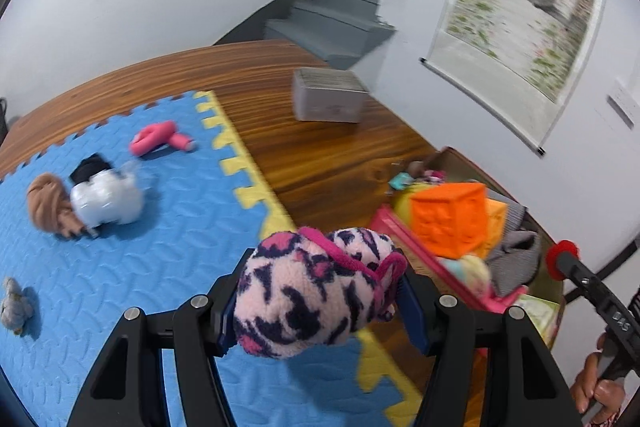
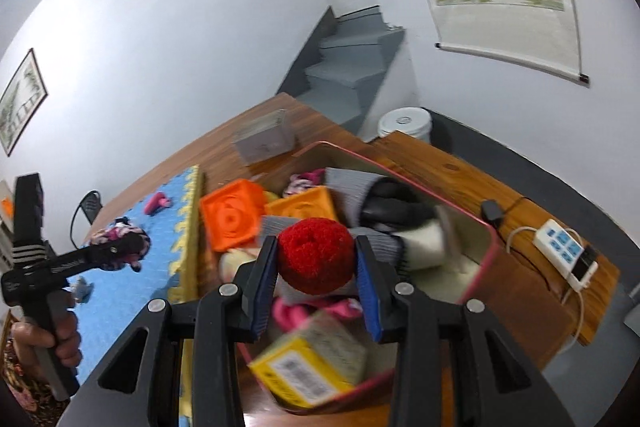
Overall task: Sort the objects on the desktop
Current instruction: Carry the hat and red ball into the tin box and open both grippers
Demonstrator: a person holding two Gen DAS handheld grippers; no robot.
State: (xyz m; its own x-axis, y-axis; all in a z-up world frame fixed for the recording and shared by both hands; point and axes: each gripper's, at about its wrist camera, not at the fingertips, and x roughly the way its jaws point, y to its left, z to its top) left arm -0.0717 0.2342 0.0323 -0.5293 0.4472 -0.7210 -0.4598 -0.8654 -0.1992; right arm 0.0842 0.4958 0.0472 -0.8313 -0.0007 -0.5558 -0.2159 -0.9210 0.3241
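1. Left gripper is clamped on a pink leopard-print fuzzy sock, held over the blue foam mat edge.
2. Right gripper squeezes a red pom-pom above the pink-rimmed bin — probably part of a sock, too blurry.
3. Only the left wrist view shows the white bundle on the mat; only the right shows the power strip.
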